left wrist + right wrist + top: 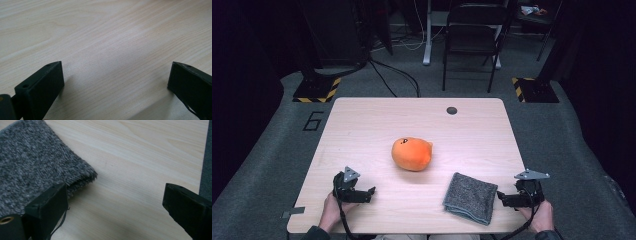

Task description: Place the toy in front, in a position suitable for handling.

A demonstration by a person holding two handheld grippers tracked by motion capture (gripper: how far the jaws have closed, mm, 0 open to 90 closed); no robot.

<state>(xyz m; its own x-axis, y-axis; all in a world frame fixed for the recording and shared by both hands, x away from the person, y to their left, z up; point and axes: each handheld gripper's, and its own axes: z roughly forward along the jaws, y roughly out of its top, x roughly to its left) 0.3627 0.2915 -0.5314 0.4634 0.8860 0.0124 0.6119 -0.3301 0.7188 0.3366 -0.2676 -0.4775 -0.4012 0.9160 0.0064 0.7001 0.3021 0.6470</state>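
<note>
Our right gripper (115,202) stands with jaws apart just beside the folded grey towel (471,197) (nothing clamped). We hold the left gripper (116,82) spread wide too, over bare tabletop (362,130).

Table (362,125) was pale wood grain. Plush toy (412,153) was bright orange with a small dark mark. Folded towel (470,197) was speckled grey. Both grippers (371,191) (500,196) were black; floor mounts (317,90) had yellow-black hazard stripes.

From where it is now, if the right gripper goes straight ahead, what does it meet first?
Probably the grey towel: its corner lies just before the right gripper, beside one of the open fingers. Depth is unclear.
</note>
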